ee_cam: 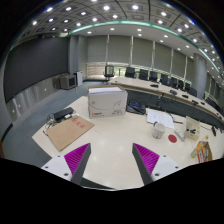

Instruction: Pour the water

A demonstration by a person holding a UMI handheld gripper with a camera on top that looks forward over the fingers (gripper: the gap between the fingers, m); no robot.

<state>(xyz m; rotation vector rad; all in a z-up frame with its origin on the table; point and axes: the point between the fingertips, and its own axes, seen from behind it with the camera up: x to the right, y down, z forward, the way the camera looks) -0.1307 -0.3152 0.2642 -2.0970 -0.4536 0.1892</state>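
My gripper (112, 168) is open and empty, held above a white table (110, 145). Its two fingers with magenta pads (78, 160) stand wide apart, with only bare tabletop between them. The vessels stand far off to the right of the fingers, near the table's right end: a pale cup-like container (190, 126) and a small clear container (158, 131). They are too small to tell apart in detail. No water is visible.
A white box (107, 101) stands at the table's far side. A flat brown cardboard sheet (70, 132) and a black object (62, 114) lie on the left. Papers (160, 116), a small red item (171, 140) and a yellowish item (203, 152) lie on the right. Desks with chairs stand beyond.
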